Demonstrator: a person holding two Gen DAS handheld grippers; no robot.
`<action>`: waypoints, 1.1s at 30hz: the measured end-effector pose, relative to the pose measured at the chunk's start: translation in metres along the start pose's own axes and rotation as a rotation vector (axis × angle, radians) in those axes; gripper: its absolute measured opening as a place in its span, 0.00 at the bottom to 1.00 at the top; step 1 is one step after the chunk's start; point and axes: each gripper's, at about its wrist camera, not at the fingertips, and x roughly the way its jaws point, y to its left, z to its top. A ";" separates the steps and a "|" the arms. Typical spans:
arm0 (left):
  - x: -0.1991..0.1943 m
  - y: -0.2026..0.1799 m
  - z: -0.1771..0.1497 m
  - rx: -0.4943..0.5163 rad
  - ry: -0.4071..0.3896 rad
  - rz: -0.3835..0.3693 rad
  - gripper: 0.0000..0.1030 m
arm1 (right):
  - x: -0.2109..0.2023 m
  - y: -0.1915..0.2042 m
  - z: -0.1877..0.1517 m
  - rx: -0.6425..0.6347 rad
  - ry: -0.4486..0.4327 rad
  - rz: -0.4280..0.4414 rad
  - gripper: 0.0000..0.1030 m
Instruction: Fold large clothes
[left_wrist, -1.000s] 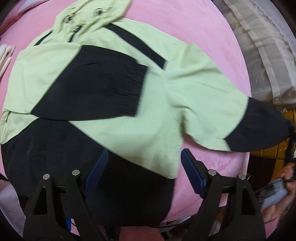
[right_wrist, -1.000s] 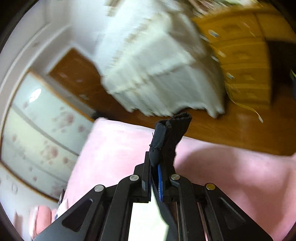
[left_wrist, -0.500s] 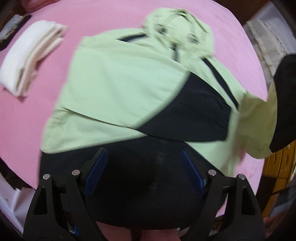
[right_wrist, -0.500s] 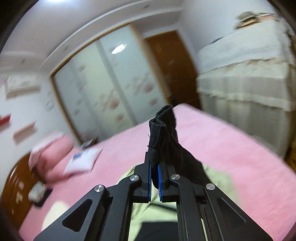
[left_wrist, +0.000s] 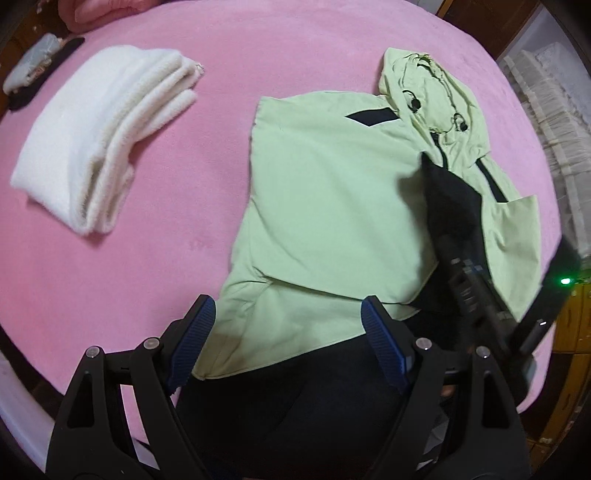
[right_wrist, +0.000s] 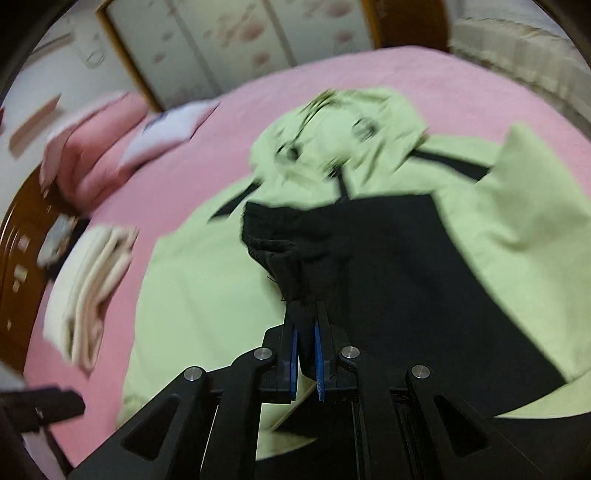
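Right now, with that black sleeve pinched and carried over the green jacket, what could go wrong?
The right gripper is shut on only the black sleeve's bunched cuff, so it might slip out before it is laid down.

The left gripper hangs open above the jacket, holding nothing down, so a pull on the sleeve could drag the flat panel askew.

The sleeve may land crumpled near the hood, leaving an uneven fold.
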 end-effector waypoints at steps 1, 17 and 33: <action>0.002 0.002 0.001 -0.011 0.008 -0.029 0.77 | 0.007 -0.004 -0.005 -0.014 0.020 0.003 0.13; 0.099 -0.081 0.041 -0.119 -0.042 -0.237 0.61 | -0.148 -0.111 -0.050 0.127 -0.083 -0.163 0.77; 0.031 -0.128 0.059 -0.157 -0.313 -0.331 0.02 | -0.184 -0.274 -0.053 0.283 -0.013 -0.293 0.76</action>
